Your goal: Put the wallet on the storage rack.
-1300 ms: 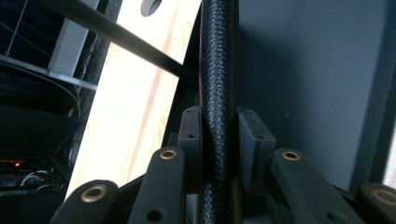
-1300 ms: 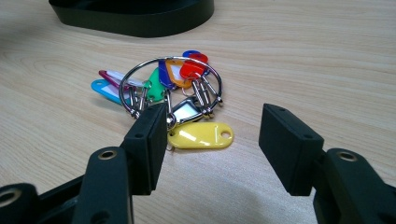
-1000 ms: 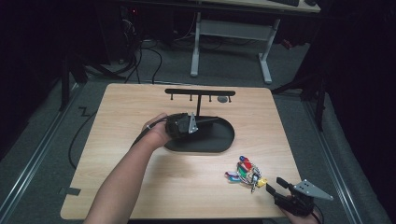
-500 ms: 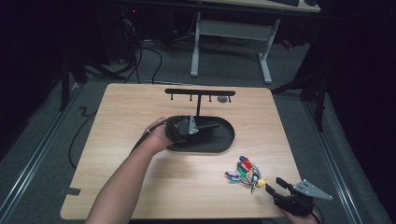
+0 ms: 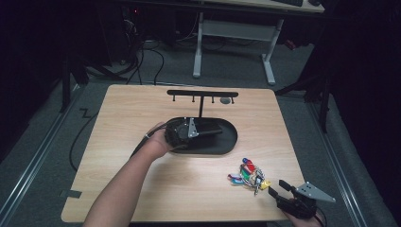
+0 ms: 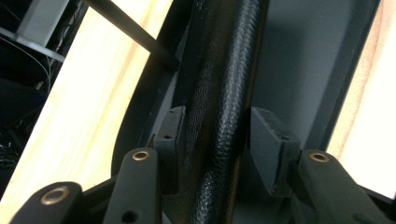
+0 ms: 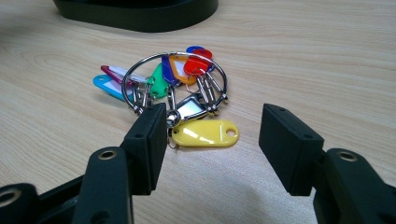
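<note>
Little has moved since a second ago: the left gripper (image 5: 215, 132) still lies over the black tray, shifted only slightly, and the right gripper (image 5: 274, 193) stays low at the near right corner.

The wooden table (image 5: 142, 113) has wide bare room on its left half and along the far right. A black oval tray (image 5: 229, 142) sits at its middle, and a thin post rises from the tray's far side to a black crossbar (image 5: 202, 93) with small pegs hanging under it; a small grey round thing hangs below its right end.

The left hand (image 5: 158, 139) reaches in from the near left and holds its gripper across the tray. In the left gripper view the two pads sit on either side of a black textured bar (image 6: 219, 93) that runs along the tray; the left pad touches it, the right pad (image 6: 268, 140) looks a hair apart, so I cannot tell if it is clamped.

A bunch of keys with coloured tags (image 5: 248, 174) on a metal ring (image 7: 173, 79) lies right of and nearer than the tray, close to the table's near edge. The right gripper's jaws stand apart just short of the bunch, with the yellow tag (image 7: 205, 133) nearest, at the mouth of the gap between them.
</note>
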`<state>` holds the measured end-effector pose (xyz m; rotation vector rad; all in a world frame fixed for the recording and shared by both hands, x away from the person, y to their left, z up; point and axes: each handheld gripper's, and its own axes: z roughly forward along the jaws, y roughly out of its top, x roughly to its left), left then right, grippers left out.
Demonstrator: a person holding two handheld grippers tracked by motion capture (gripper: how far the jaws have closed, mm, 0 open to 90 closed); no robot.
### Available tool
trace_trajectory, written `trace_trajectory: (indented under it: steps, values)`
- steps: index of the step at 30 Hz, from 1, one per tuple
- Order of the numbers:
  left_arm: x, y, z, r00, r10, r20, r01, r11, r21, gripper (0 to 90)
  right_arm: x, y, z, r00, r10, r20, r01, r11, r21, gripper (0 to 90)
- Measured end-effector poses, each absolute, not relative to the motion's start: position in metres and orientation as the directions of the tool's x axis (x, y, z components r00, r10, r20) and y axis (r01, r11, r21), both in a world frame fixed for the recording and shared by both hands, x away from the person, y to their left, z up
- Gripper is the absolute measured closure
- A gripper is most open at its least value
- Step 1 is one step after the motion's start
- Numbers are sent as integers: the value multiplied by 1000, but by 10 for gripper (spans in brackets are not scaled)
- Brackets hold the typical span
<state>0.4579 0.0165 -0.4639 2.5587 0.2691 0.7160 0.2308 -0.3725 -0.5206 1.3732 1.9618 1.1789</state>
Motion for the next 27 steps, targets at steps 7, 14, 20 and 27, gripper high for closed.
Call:
trace_trajectory:
  steps: [7, 14, 20, 27]
  values:
    - [450, 23, -465, 841, 334, 426, 77, -853, 517, 585, 231, -371, -521, -394, 915, 89, 513, 139, 847, 424]
    - [435, 37, -463, 837, 386, 389, 104, -809, 579, 586, 231, -372, -521, -392, 916, 90, 516, 137, 846, 423]
    - [418, 55, -467, 833, 431, 347, 133, -765, 630, 580, 231, -372, -521, -393, 916, 83, 512, 143, 847, 423]
    - [397, 71, -482, 844, 427, 324, 142, -762, 632, 539, 231, -372, -522, -390, 917, 85, 521, 143, 842, 424]
